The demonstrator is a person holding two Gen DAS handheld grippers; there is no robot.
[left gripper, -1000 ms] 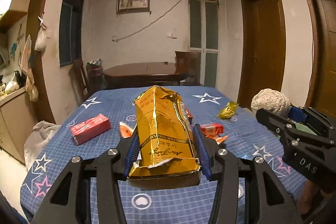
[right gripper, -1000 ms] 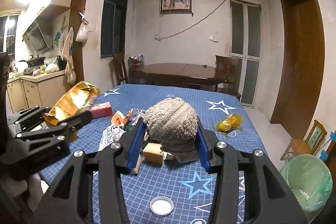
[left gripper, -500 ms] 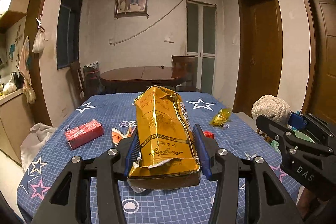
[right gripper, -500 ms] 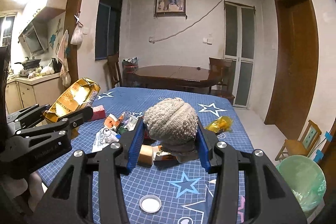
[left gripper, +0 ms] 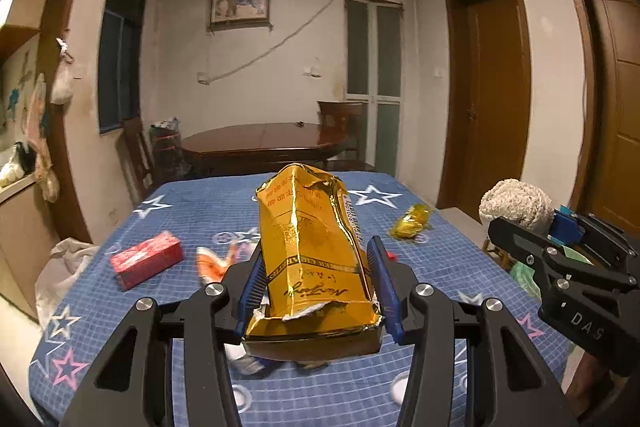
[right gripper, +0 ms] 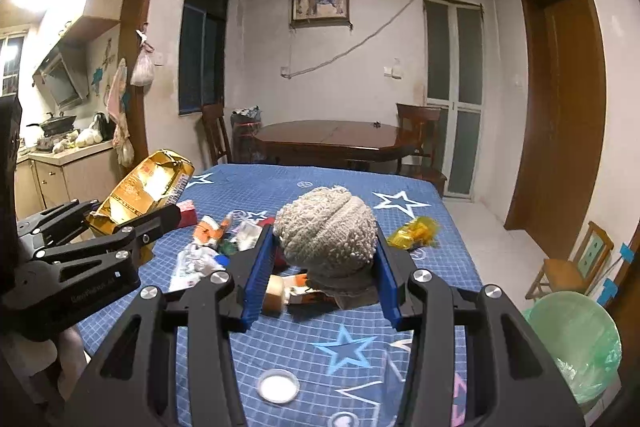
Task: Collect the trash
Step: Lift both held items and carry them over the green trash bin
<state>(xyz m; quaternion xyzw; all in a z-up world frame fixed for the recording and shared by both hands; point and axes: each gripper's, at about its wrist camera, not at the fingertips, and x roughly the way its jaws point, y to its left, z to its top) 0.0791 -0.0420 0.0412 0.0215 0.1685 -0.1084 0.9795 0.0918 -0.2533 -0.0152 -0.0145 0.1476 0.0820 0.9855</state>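
We hold a gold bag (left gripper: 316, 259) in the left tongs (left gripper: 316, 283) and a rag (right gripper: 326, 231) in the right tongs (right gripper: 326, 267), both clamped; next we carry them to the bin (right gripper: 576, 347), lower right.

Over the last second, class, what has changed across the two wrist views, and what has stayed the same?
No grip changed. The table and the litter on it slid down and toward the lens in both views, so both cameras shifted slightly. The left gripper stays shut on the gold bag; the right gripper keeps its knitted ball.

Glossy creased gold foil bag (left gripper: 316, 259), rough knitted off-white cloth bundle (right gripper: 326, 229), matt printed blue tablecloth (right gripper: 320, 339), polished dark wood round table (right gripper: 332, 133), translucent green plastic bin liner (right gripper: 576, 343)
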